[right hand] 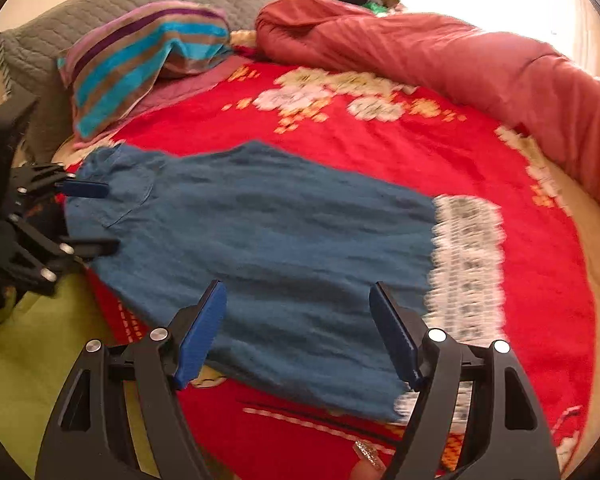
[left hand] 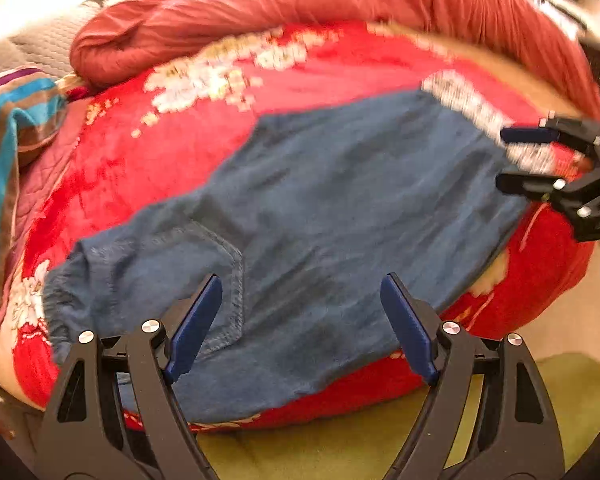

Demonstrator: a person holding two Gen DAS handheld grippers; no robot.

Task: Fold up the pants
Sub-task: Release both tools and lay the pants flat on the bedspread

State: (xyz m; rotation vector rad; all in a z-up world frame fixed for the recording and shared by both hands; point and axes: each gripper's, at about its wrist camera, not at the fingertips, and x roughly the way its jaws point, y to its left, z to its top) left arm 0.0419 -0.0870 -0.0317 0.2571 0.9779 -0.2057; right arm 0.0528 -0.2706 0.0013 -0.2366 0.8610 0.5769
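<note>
Red plush blanket [right hand: 440, 152] with cream flower prints covers the bed in front of you, and the blue denim pants [right hand: 268, 248] lie folded flat on it, touching nothing but the blanket

Your left gripper [left hand: 302, 326] hangs above the waist end, its blue-padded jaws spread wide with only cloth below them, not between them; a stitched back pocket [left hand: 204, 264] sits just beyond the left pad. Your right gripper [right hand: 298, 334] hovers over the near edge of the leg end, jaws likewise wide apart and gripping nothing. Each claw shows in the other's camera, at the far side of the garment and clear of the fabric

From the right wrist view, a band of white patterned trim [right hand: 468, 264] sits at the pants' leg end, blurred. Past the pants, a long rolled coral quilt [right hand: 480, 64] runs along the far side of the bed, a striped turquoise, brown and purple pillow [right hand: 140, 60] rests near the head, and a grey quilted cushion [right hand: 100, 4] stands behind it. Yellow-green floor covering [left hand: 340, 440] lies below the bed's near edge
</note>
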